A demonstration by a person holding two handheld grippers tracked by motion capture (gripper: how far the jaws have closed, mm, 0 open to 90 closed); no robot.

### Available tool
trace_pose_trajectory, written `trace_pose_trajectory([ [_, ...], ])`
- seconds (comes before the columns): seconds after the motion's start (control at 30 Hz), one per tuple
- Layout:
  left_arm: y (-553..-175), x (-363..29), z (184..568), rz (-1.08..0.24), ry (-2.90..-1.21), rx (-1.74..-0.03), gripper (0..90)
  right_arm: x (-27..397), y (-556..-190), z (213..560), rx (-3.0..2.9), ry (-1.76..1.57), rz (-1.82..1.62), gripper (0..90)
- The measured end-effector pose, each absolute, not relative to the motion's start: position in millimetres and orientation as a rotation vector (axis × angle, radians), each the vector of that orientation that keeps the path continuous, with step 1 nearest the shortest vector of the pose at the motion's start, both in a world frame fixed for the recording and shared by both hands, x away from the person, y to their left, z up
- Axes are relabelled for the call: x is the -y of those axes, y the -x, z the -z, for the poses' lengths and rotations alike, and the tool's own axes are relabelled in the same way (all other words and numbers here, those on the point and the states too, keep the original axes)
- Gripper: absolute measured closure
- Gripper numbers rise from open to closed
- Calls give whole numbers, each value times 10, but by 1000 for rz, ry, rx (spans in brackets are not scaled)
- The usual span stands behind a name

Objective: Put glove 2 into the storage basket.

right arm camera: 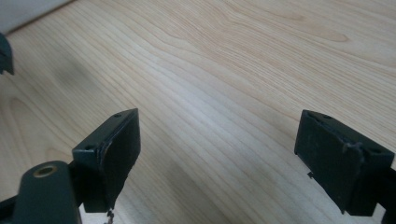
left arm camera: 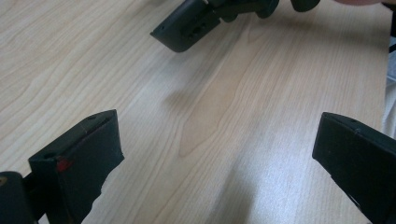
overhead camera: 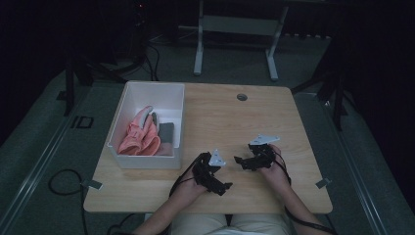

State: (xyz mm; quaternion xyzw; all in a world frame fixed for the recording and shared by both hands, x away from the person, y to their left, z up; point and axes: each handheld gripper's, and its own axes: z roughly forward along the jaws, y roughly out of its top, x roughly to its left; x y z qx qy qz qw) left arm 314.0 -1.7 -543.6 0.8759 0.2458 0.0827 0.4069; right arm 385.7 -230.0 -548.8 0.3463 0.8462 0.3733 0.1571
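Both grippers are hovering low over the bare wood of the bench (overhead camera: 254,122), and nothing is in hand. The left gripper (left arm camera: 219,154) is showing its jaws spread wide with only woodgrain between them; the right gripper (right arm camera: 224,158) is doing the same, jaws wide apart and empty. In the high view, the two are sitting close together near the front edge, pointing toward each other.

The laundry is lying well off to the left: a pink garment (overhead camera: 142,137) and a grey cloth (overhead camera: 165,131) are bunched inside the white bin (overhead camera: 147,161). This looks like a resting pause between steps. The next move, I'd judge, is calling for a reach leftward to the bin.

No brand, label or writing is reading clearly anywhere.
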Motion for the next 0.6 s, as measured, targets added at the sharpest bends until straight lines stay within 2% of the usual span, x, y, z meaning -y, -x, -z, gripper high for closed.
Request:
trace_pose_trajectory([
  [0.6,-3127,-58,5521,-202,-2169,-638,10,2323,-3837,5642,-2411,-1019,-1066,140],
])
